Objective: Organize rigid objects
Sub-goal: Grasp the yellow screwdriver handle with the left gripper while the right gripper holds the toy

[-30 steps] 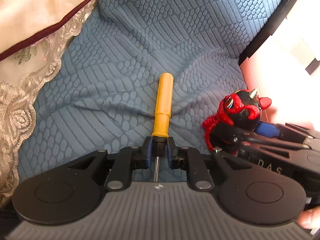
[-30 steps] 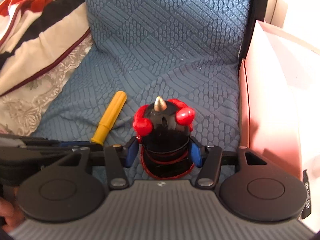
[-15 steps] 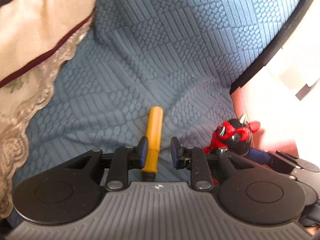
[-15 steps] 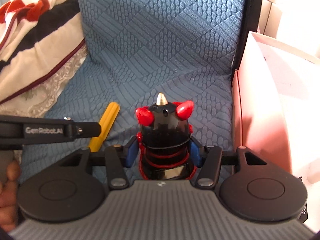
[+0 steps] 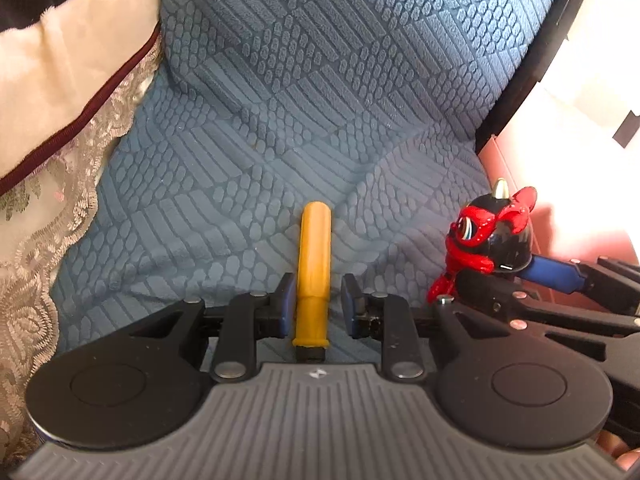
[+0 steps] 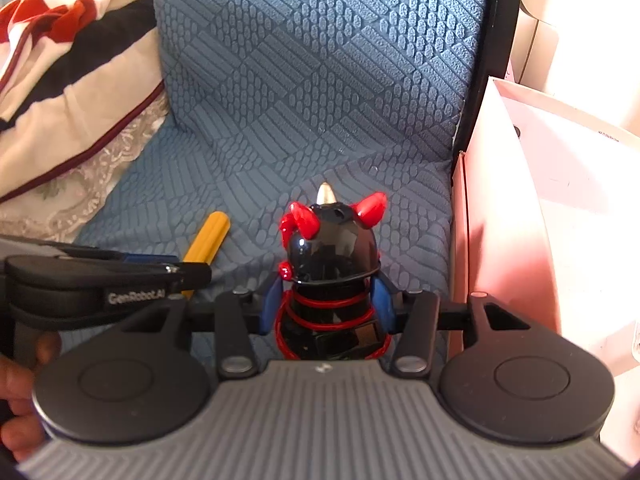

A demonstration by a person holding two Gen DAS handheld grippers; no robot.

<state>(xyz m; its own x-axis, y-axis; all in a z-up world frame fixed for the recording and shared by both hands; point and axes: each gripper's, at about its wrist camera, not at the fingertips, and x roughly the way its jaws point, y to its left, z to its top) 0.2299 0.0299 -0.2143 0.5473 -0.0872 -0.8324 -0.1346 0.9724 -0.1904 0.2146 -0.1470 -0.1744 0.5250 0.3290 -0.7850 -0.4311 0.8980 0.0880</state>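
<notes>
Left wrist view: on the blue quilted fabric seat cushion (image 5: 320, 140), the left gripper (image 5: 315, 300) is spread around the yellow plastic-handled screwdriver (image 5: 314, 264), apparently unclamped. Right of it, the right gripper (image 6: 326, 304) pinches the glossy black-and-red horned toy figure (image 6: 332, 256), beside the pink cardboard box (image 6: 500, 240).

Left gripper (image 5: 316, 300) low, level, pointing forward; jaws parted, gap visible on the right pad's side. Right gripper (image 6: 326, 310) alongside, just to its right, jaws drawn in, both blue pads (image 6: 272, 304) pressed on their load.
</notes>
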